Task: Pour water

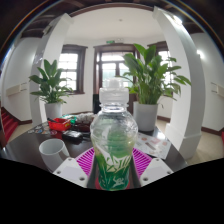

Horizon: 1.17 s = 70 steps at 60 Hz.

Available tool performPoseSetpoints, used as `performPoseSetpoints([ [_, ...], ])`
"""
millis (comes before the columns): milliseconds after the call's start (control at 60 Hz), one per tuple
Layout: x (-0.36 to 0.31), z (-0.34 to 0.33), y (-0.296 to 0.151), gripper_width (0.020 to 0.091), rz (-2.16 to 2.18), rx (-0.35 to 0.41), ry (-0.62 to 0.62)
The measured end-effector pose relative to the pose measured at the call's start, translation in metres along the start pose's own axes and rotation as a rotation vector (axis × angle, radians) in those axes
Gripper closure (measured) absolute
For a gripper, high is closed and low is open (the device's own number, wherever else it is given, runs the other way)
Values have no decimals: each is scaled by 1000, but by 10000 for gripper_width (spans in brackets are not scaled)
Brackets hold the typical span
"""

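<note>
A clear plastic bottle (113,135) with a green label and a white cap stands upright between my fingers, held above the table. My gripper (113,168) is shut on the bottle, the magenta pads (87,158) pressing its lower body from both sides. A white paper cup (53,153) stands on the dark table (25,150), to the left of the bottle and just ahead of the left finger. The bottle's base is hidden.
Two potted plants stand beyond the table, one to the left (51,88) and one to the right (147,80). Small items (68,127) lie on the table behind the cup. Papers (158,147) lie right of the bottle. White pillars and windows stand behind.
</note>
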<state>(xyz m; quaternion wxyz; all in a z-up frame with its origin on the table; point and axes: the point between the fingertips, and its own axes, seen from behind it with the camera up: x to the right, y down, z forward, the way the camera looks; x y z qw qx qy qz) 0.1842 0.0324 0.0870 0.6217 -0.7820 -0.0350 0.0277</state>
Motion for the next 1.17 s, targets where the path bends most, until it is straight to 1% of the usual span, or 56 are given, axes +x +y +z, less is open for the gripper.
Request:
performPoseSetpoints([
  [17,1,-2,3,505,9,-15,8],
  [33,1,-3,5,396,17,-26,18],
  [67,4,-7,6,290,30,-38,38],
  [83,6,-10,6,225,35,-39,48],
  [117,8,-20,6,230,44,-41,67],
  [167,11,-37,9,268,55,-59,93],
  [233,7,-63,14,249,66,-74,113],
  [300,0,-92,15,248,72,-87,123],
  [383,-12,-126,9,250,58,-81,138],
  [500,-30,-166,-17,250,15,-48,157],
  [600,-42,-192,-34,249,-4,-34,176],
  [733,-56,-212,-51,248,-3,-12,184],
  [883,-71,-224,-72,247,23,10,156],
  [1167,-81,-230,-80,249,29,19,153],
])
